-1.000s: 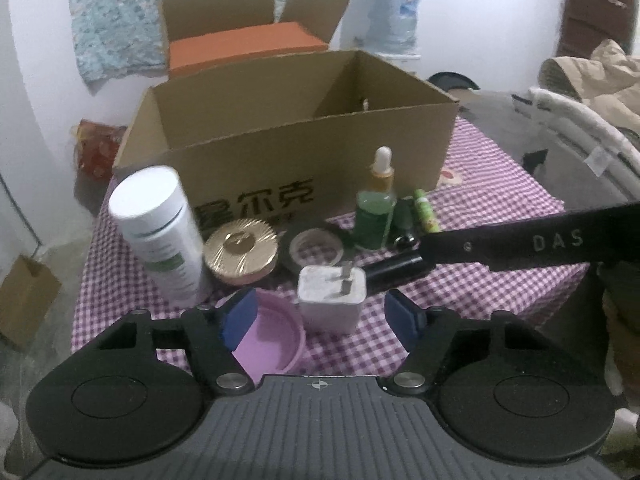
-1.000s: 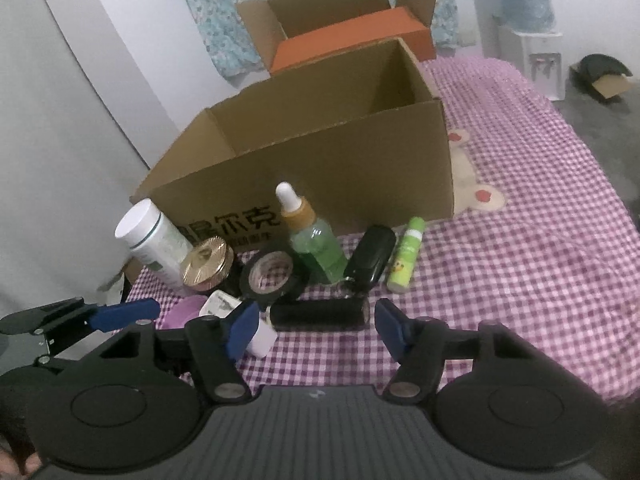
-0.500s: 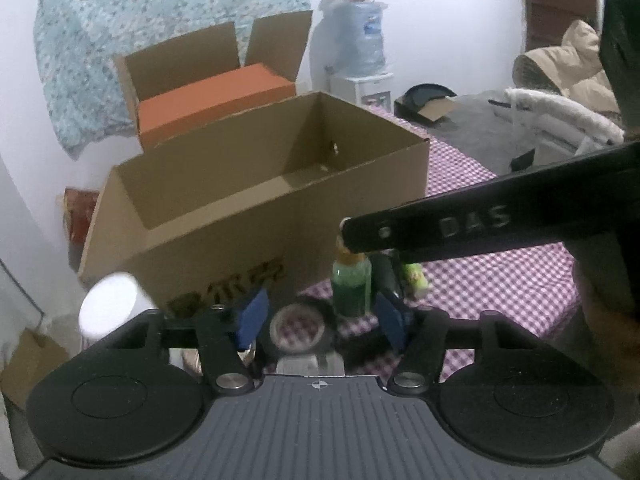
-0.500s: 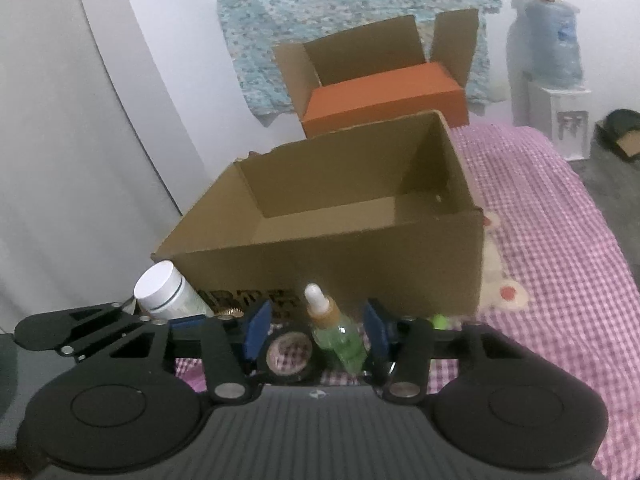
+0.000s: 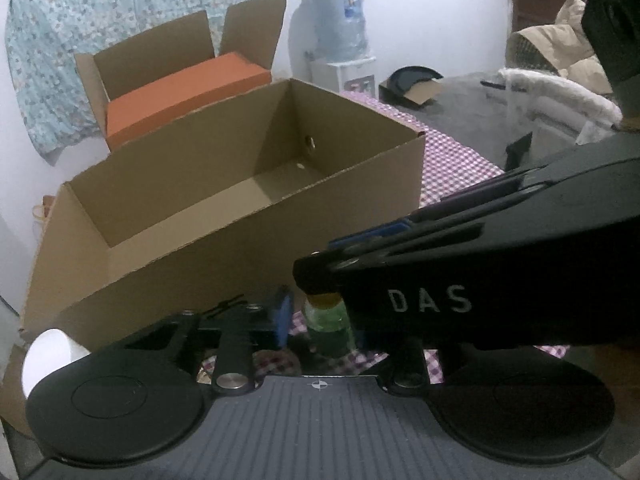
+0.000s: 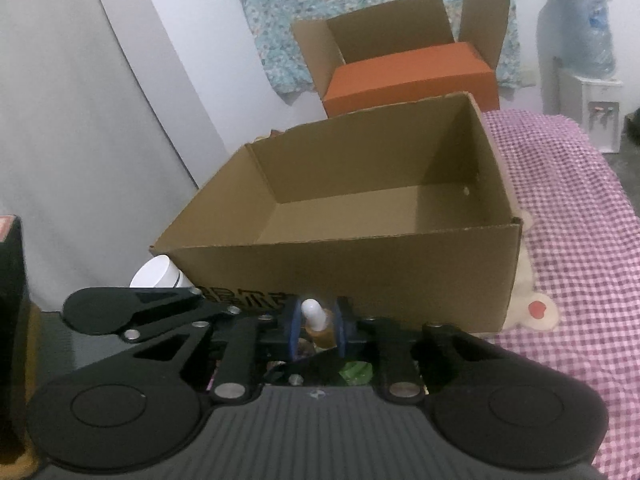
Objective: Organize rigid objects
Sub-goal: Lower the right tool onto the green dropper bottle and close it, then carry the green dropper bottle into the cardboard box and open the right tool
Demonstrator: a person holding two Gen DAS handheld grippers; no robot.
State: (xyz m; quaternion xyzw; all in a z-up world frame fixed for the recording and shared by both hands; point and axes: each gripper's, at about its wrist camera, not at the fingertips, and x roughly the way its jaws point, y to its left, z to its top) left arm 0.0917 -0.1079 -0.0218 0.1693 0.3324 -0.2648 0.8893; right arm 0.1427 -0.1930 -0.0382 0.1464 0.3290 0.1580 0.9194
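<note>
brown corrugated cardboard box [image 6: 360,272], glossy green dropper bottle [image 5: 330,328], checked cloth [image 6: 580,208]

both tools [image 5: 320,316] [image 6: 316,326] closing, side by side

Two cardboard boxes are counted: one open brown box [image 6: 360,264] on the checked cloth [image 6: 580,240] and one flapped box [image 6: 400,40] behind it, in which one orange box [image 6: 412,80] is held. One green dropper bottle [image 5: 330,328] and one white-capped jar [image 6: 158,276] are seen. Two grippers are counted, the left gripper [image 5: 320,320] and the right gripper [image 6: 316,326]. One water bottle [image 5: 340,20] on one white dispenser [image 5: 352,76] is seen, and one floral cloth [image 5: 100,20] is hung on the wall.
</note>
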